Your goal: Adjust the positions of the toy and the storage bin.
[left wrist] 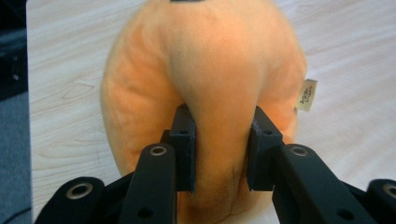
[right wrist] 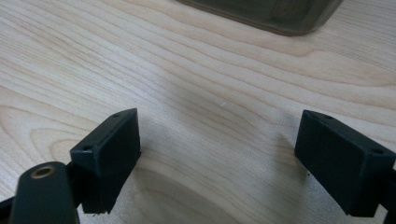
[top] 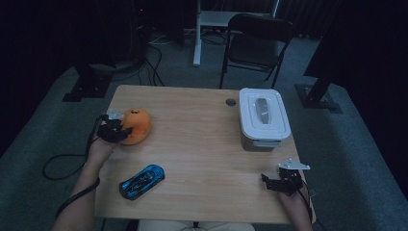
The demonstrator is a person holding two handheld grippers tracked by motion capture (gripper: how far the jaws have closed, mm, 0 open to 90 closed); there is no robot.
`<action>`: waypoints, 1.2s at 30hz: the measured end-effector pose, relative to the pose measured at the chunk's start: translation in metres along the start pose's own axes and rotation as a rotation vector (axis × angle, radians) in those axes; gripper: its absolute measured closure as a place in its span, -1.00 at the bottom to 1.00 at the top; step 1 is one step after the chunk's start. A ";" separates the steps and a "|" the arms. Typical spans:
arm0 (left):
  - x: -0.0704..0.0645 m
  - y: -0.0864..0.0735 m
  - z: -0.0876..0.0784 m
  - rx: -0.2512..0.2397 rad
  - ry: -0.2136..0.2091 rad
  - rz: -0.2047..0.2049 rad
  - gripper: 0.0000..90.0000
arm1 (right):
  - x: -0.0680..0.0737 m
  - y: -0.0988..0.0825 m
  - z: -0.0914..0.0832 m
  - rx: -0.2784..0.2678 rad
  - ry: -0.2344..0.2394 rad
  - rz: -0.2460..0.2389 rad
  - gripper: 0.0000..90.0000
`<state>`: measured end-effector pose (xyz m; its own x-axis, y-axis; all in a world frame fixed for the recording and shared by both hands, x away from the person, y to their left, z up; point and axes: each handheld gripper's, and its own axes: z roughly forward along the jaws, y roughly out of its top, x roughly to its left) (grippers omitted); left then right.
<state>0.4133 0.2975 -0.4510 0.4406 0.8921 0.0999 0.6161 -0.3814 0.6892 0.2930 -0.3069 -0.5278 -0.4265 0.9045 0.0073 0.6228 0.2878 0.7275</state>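
High view: dim room, grey carpet floor, black folding chair (top: pixel 257 43) behind the table (top: pixel 202 125), white stand leg beside it, dark curtains at both sides, cables on the floor at left. Table is light wood w/ visible grain, rounded corners, small round grommet hole near the back edge. On it: orange plush toy (top: pixel 136 125) at the left side, soft and rounded; left gripper (top: pixel 114 129) is right against it. Blue toy car (top: pixel 142 181) lies near the front edge, glossy, angled, well apart from the plush. White lidded box (top: pixel 263 117) at right back, hard plastic, rectangular w/ rounded corners. Right gripper (top: pixel 281 182) sits near the front right corner, grey three-cornered plate on top, nothing near its fingers.

Left gripper view: black fingers (left wrist: pixel 183 144) are clamped on the plush toy (left wrist: pixel 210 70), pressing a fold of fuzzy orange fabric in btwn them. Small white cloth label on the toy's right side. Toy rests on the pale wood table.

Right gripper view: fingers (right wrist: pixel 109 149) stand wide apart over bare wood grain, holding nothing. Greyish box base (right wrist: pixel 266 14) at the top edge.
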 end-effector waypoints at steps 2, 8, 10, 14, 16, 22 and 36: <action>-0.002 -0.005 -0.011 0.003 -0.004 0.026 0.56 | 0.000 0.000 0.000 0.000 0.000 0.000 -0.69; -0.005 -0.022 -0.043 0.005 -0.038 0.074 0.56 | 0.000 0.000 0.000 0.000 0.000 0.000 -0.69; -0.008 -0.028 -0.051 0.008 -0.042 0.088 0.56 | 0.000 0.000 0.000 0.000 0.000 0.000 -0.69; -0.014 -0.040 -0.060 0.026 -0.066 0.119 0.55 | 0.000 0.000 0.000 0.000 -0.001 0.000 -0.69; -0.015 -0.046 -0.058 0.050 -0.075 0.121 0.54 | 0.000 0.000 0.000 0.001 0.000 0.000 -0.69; -0.018 -0.057 -0.053 0.034 -0.085 0.108 0.36 | 0.000 0.000 0.000 0.001 0.000 0.001 -0.69; -0.016 -0.047 -0.077 -0.057 -0.162 -0.002 -0.66 | 0.000 0.000 0.000 0.005 -0.001 0.004 -0.72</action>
<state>0.3269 0.3199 -0.4296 0.5417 0.8404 -0.0154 0.5811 -0.3612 0.7293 0.2933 -0.3070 -0.5277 -0.4234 0.9059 0.0097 0.6279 0.2858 0.7239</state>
